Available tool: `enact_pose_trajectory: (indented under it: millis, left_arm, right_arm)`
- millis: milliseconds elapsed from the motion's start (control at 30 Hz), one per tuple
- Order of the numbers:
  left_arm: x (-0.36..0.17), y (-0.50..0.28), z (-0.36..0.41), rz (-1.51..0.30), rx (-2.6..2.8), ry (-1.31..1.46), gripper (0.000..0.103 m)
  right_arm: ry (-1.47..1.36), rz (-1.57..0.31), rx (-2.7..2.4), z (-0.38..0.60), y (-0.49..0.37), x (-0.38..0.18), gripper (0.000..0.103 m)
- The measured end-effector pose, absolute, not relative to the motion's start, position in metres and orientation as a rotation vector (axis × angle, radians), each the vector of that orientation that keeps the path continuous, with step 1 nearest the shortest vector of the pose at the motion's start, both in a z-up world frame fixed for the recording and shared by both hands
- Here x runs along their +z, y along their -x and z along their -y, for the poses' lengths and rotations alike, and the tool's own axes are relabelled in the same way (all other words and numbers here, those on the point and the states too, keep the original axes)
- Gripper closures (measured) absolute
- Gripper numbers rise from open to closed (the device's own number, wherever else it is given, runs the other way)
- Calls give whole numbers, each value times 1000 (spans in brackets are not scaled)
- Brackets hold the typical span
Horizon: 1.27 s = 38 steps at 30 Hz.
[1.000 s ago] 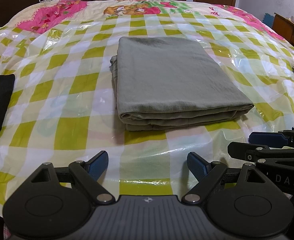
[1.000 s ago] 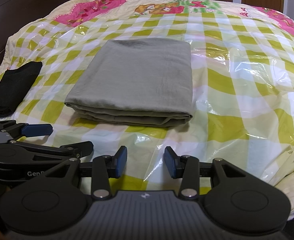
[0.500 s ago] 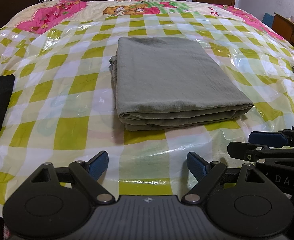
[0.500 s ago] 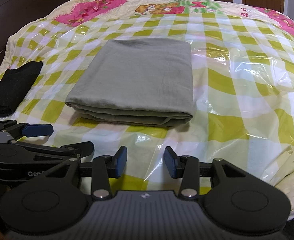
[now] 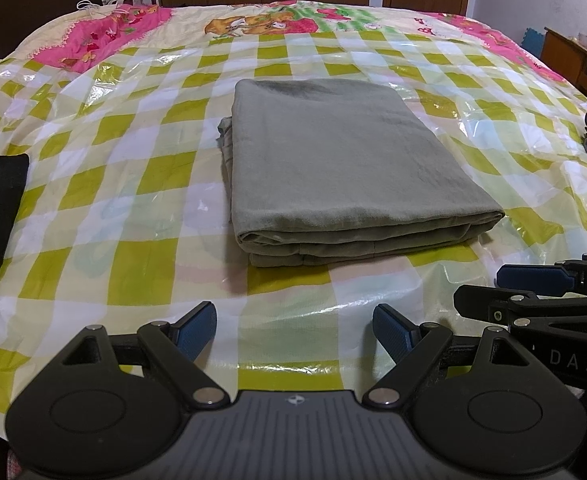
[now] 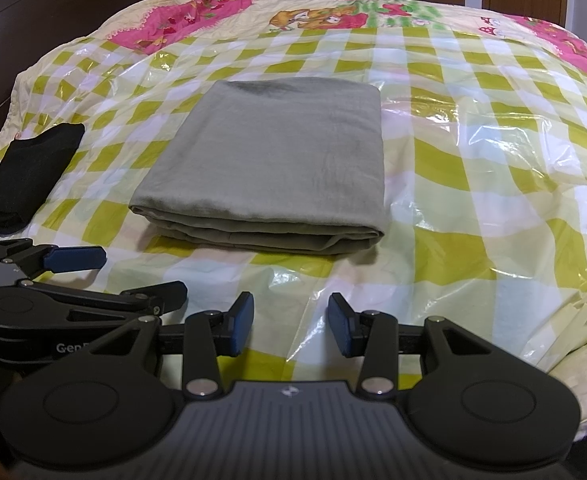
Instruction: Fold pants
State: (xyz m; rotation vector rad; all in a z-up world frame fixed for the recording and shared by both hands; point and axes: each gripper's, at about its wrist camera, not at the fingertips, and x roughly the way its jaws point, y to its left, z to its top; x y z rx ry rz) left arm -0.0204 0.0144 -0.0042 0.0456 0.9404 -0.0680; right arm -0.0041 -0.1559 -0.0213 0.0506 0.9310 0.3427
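I see the pants (image 5: 345, 168) folded into a flat grey stack mid-bed (image 5: 133, 184) — beyond both tools. My left gripper (image 5: 295, 330) is spread wide, empty; my right gripper (image 6: 290, 322) stands parted, nothing between its pads. Black cloth (image 6: 25, 176) lies far left.

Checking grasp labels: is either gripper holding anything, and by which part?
Nothing held. Left gripper and right gripper are open, short of the folded pants.

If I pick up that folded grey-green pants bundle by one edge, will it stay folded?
Probably not. The folded grey-green pants look like soft, thin cloth in loose stacked layers, so a one-edge lift would likely let them droop and unfold. On the glossy checked plastic sheet, a push would probably slide the bundle.
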Motion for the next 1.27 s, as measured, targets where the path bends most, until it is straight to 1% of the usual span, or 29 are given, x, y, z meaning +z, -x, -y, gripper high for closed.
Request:
enact_pose_trajectory:
  millis: [167, 767, 1267]
  left_arm:
    - [-2, 20, -20, -929, -67, -4, 7]
    - [1, 20, -20, -898, -62, -24, 7]
    - [1, 20, -21, -901, -58, -24, 7]
  right_arm:
    - [-44, -931, 345, 153, 6, -22, 61]
    - [-40, -915, 349, 155, 7, -19, 56]
    - [-40, -915, 347, 156, 7, -21, 55]
